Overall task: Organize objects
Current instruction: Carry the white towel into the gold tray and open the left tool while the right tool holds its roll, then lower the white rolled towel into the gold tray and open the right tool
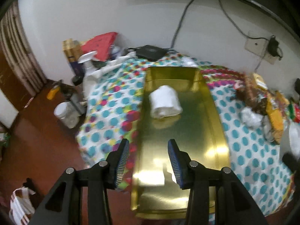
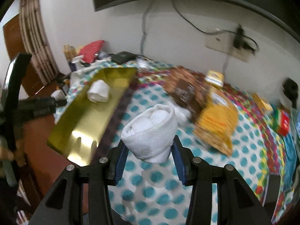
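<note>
Gripping rolled white sock (image 2: 151,131) between right tool (image 2: 150,148) fingers, above polka-dot bedspread (image 2: 163,187)

wall socket (image 2: 223,43) with black plug and cable | red folder (image 1: 100,46) leaning against wall | white spray bottle (image 1: 88,63) beside cardboard box (image 1: 72,53) | white jar (image 1: 67,114) on brown floor (image 1: 37,146) | striped bag (image 1: 18,206) lower left

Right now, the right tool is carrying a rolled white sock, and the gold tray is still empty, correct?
Not quite. The right tool does carry a rolled white sock, but the gold tray is not empty: another rolled white sock already lies in it, as the left wrist view shows.
</note>
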Motion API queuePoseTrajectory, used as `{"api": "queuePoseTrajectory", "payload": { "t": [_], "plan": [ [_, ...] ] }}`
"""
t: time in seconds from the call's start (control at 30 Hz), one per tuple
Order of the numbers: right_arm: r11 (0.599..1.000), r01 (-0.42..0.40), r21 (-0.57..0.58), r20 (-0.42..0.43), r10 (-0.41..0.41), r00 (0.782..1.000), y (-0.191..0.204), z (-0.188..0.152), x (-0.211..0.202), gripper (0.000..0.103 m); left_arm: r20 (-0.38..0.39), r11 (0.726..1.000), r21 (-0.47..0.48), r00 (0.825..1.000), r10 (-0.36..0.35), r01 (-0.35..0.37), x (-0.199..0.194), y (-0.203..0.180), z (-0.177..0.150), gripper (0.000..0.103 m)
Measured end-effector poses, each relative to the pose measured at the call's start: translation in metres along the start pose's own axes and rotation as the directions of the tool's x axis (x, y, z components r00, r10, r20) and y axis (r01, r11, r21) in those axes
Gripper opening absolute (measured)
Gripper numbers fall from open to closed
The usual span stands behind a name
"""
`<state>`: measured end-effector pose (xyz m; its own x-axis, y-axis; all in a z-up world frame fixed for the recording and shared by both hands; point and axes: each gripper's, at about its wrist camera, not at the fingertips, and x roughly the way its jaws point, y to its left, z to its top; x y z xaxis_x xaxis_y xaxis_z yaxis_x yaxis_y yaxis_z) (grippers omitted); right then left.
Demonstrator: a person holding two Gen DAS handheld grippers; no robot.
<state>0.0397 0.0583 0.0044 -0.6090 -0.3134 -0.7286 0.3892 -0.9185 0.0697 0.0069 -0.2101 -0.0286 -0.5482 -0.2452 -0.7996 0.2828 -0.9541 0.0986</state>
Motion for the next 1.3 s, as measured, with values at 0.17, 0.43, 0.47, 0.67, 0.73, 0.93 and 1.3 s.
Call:
{"api": "queuePoseTrajectory", "payload": {
  "t": [0.17, 0.43, 0.47, 0.67, 0.73, 0.93, 1.3],
  "plan": [
    [0.996, -0.071, -0.048, 0.005, 0.071, 0.997, 0.039, 0.032, 0.021, 0.043, 0.016, 0.997, 0.006, 0.997, 0.075, -0.075, -0.004, 0.021, -0.008, 0.044],
    [0.983, -0.108, -0.146, -0.051, 0.101, 0.994, 0.097, 0.061, 0.067, 0.043, 0.002, 0.989, 0.03, 0.989, 0.146, -0.146, 0.001, 0.039, -0.013, 0.044],
    [0.981, -0.11, -0.161, -0.064, 0.101, 0.993, 0.105, 0.063, 0.075, 0.043, -0.002, 0.988, 0.031, 0.989, 0.15, -0.15, 0.001, 0.041, -0.013, 0.044],
    [0.976, -0.104, -0.189, -0.135, 0.079, 0.988, 0.125, 0.073, 0.119, 0.043, -0.013, 0.992, 0.009, 0.991, 0.13, -0.13, 0.002, 0.055, -0.011, 0.044],
    [0.979, -0.098, -0.18, -0.158, 0.069, 0.985, 0.129, 0.079, 0.133, 0.043, -0.017, 0.991, 0.005, 0.991, 0.134, -0.134, 0.003, 0.058, -0.01, 0.044],
    [0.979, -0.072, -0.192, -0.209, 0.031, 0.977, 0.136, 0.089, 0.168, 0.043, -0.053, 0.995, -0.03, 0.994, 0.097, -0.099, 0.013, 0.071, -0.007, 0.044],
    [0.975, -0.03, -0.218, -0.208, -0.016, 0.978, 0.145, 0.107, 0.194, 0.043, -0.108, 0.996, -0.047, 0.991, 0.075, -0.08, 0.027, 0.079, -0.007, 0.044]
  ]
}}
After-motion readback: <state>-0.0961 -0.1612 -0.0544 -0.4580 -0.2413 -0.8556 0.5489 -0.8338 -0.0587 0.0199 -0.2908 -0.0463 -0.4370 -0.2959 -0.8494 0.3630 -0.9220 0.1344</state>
